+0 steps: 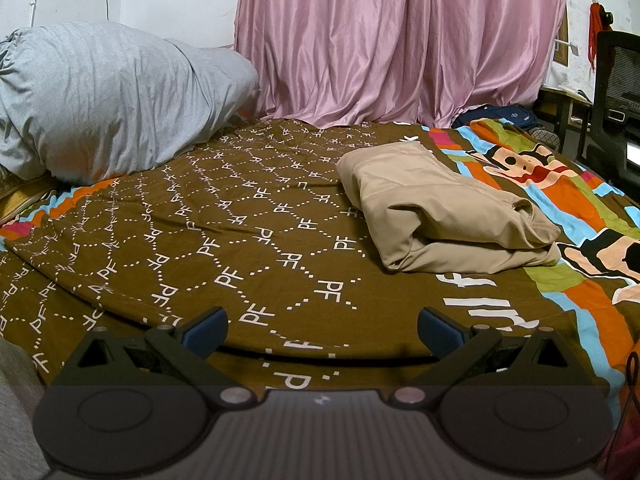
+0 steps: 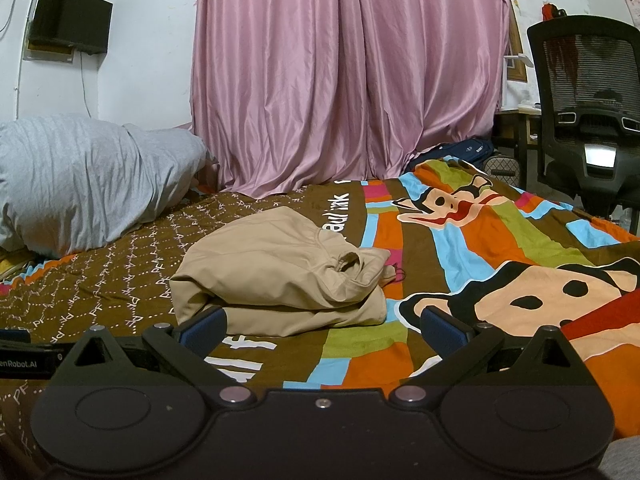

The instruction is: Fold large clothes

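Note:
A beige garment (image 1: 440, 208) lies folded into a thick bundle on the patterned bedspread (image 1: 240, 240), to the right of centre in the left wrist view. In the right wrist view the same garment (image 2: 280, 272) lies just beyond my fingers, left of centre. My left gripper (image 1: 322, 330) is open and empty, low over the near edge of the bed, well short of the garment. My right gripper (image 2: 322, 328) is open and empty, close in front of the garment's near fold without touching it.
A grey pillow (image 1: 112, 100) lies at the back left of the bed. A pink curtain (image 1: 400, 40) hangs behind. A black mesh office chair (image 2: 588, 112) and a desk stand at the right. A dark bag (image 2: 468, 148) lies by the curtain.

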The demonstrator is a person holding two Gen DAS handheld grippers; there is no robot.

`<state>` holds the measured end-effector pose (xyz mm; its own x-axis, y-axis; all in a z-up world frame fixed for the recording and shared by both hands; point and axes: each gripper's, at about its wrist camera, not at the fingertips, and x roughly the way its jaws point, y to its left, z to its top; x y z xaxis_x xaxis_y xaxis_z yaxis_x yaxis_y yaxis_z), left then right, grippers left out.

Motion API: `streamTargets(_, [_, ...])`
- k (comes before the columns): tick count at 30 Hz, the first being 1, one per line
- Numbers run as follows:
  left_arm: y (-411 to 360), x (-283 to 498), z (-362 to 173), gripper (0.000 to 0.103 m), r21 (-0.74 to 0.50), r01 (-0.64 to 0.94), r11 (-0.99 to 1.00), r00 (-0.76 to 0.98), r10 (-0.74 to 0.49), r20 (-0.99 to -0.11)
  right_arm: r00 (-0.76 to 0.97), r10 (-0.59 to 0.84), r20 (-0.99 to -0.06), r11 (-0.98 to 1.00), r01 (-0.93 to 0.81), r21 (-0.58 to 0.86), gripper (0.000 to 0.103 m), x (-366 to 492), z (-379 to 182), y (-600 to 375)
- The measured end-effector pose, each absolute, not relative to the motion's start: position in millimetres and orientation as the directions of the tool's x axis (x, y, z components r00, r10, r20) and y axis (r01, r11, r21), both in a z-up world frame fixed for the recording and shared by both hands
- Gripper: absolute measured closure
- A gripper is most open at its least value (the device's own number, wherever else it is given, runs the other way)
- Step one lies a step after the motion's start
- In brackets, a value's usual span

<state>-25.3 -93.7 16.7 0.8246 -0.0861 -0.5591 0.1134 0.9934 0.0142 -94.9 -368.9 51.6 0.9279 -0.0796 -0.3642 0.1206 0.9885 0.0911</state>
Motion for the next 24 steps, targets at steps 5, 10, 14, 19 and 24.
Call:
streamTargets(5, [-94.8,-24.9,17.3,0.001,0.014,0.114,0.993,0.825,-0.086,-0.559,0.928,-0.079,-0.364,0.988,0.120,0.092,0.001,-95.3,50.9,-368.1])
streamTargets(10, [-94.7,-24.8,17.5,0.001,0.015,0.114,0.993,0.825,-0.086,-0.559,0.928,-0.080,-0.364,0.988,0.121,0.093,0.001,-95.1,51.3,-368.4])
streamTargets(14, [-94.8,-24.8,17.6,0.001,0.015,0.114,0.993,0.824,-0.086,-0.560,0.928,-0.080,-0.364,0.988,0.122,0.093,0.001,-95.4,50.5,-367.2])
streamTargets(19, [-95.1,-24.7,17.8,0.001,0.015,0.113,0.993,0.824,-0.086,-0.559,0.928,-0.081,-0.364,0.988,0.123,0.093,0.001,-95.6,50.5,-366.7])
streamTargets(24, [-95.0,-24.7,17.8,0.001,0.016,0.114,0.993,0.824,-0.085,-0.560,0.928,-0.080,-0.365,0.988,0.123,0.094,0.001,-95.2,50.8,-367.6])
